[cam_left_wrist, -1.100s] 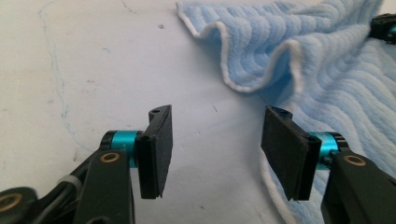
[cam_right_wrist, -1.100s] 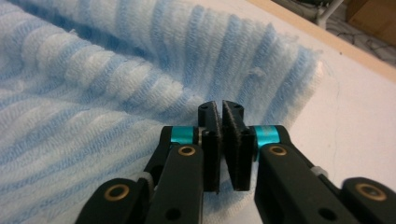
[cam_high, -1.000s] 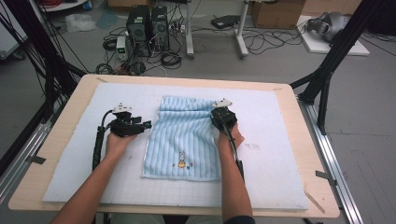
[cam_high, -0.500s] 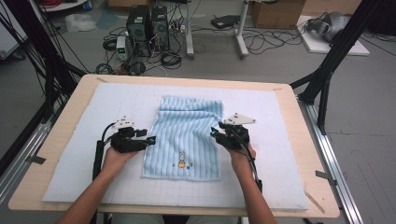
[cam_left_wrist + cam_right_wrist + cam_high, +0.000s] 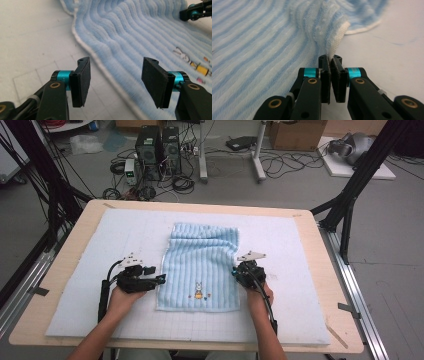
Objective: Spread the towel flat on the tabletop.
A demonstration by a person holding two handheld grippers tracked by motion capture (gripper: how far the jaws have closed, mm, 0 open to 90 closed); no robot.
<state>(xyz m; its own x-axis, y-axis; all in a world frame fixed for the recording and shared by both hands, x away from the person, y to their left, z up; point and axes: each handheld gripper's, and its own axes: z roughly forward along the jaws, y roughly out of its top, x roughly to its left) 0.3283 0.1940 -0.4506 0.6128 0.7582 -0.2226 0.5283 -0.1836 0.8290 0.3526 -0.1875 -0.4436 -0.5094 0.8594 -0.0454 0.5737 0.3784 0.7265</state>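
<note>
A light blue ribbed towel (image 5: 200,262) with a small embroidered figure lies on the white mat, rumpled along its far edge. My left gripper (image 5: 161,279) sits at the towel's left hem with its jaws open. In the left gripper view the left gripper (image 5: 115,80) straddles the white hem of the towel (image 5: 140,32) without pressing on it. My right gripper (image 5: 235,272) is at the towel's right edge. Its jaws have just been closing, and in the right gripper view the right gripper (image 5: 331,60) pinches a raised fold of the towel's (image 5: 262,45) edge.
The white foam mat (image 5: 300,250) covers most of the wooden table (image 5: 331,290). Black frame legs stand at both sides of the table. Computers and cables lie on the floor beyond the far edge. The right gripper's tip (image 5: 195,12) shows across the towel.
Both hands have slid toward the near side along the towel's edges. The right gripper's jaws have closed on the towel's right edge. The left stays open.
</note>
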